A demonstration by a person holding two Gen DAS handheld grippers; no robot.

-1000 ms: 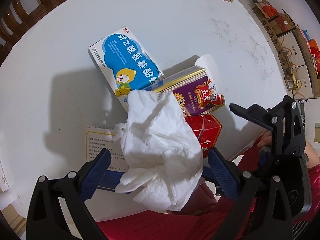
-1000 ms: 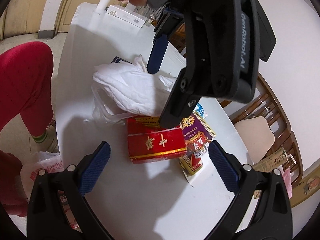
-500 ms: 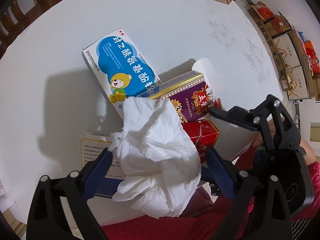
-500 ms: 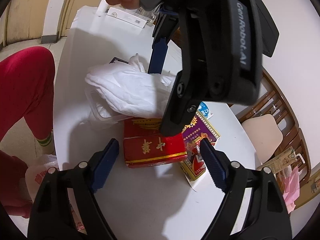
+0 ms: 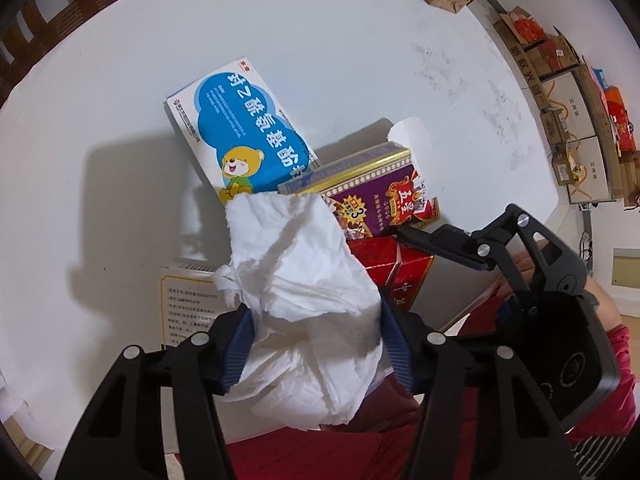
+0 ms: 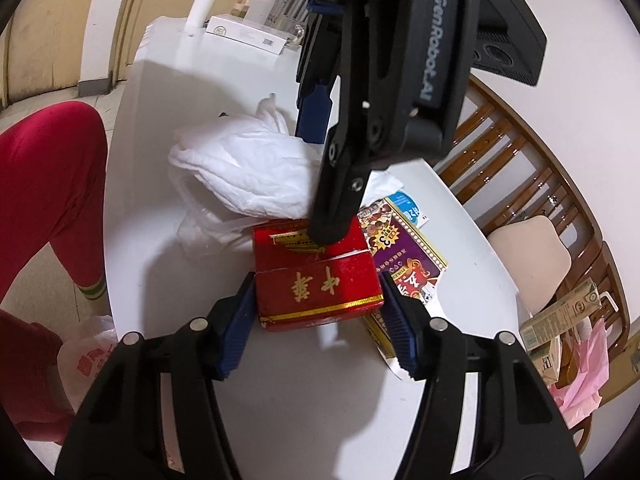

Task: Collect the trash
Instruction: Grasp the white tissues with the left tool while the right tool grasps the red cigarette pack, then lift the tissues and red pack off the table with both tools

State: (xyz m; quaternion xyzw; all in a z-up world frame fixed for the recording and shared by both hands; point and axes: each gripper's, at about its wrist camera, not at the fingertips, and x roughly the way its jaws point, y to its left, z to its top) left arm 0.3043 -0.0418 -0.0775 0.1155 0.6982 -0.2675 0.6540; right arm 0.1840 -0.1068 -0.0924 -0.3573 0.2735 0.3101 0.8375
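Tissue – table edge near

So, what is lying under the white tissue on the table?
Under the tissue I can see part of a white printed box, the blue bear box and crumpled clear plastic. The tissue covers the rest of them, so anything else beneath is hidden.

Home dining room – round white table, wooden chairs, stacked cardboard boxes along the wall

Both claws closing: L on tissue, R on red box.
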